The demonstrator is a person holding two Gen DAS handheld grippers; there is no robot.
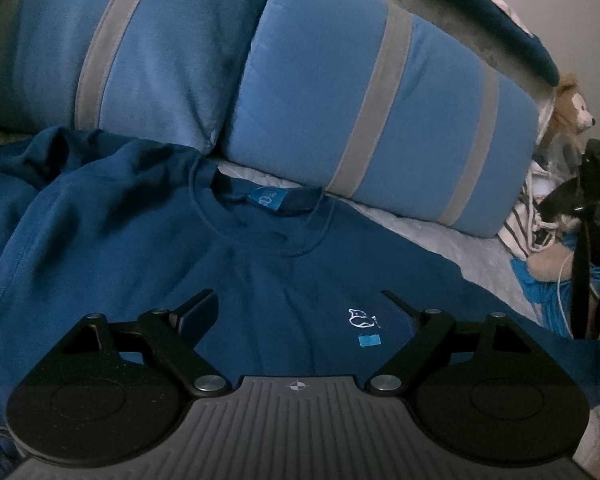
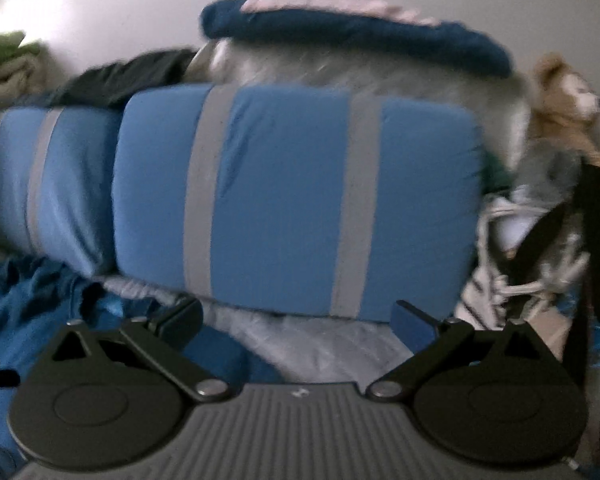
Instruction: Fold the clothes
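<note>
Sweatshirt (image 1: 260, 248), dark blue, lies front-up on the bed (image 1: 440, 248), collar toward two blue striped pillows (image 1: 380, 120). Left gripper (image 1: 300, 300) hovers over its chest, jaws spread, empty. Right gripper (image 2: 296, 316) is likewise spread, holding nothing, facing the pillows.

Black hand-held gripper (image 1: 296, 304); ribbed grey base

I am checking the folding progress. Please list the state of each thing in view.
Sweatshirt: spread out front up, not folded, left sleeve bunched.
Left hand-held gripper: open, empty, above the sweatshirt.
Right hand-held gripper: open, empty.
Pillows: propped behind the sweatshirt.
</note>
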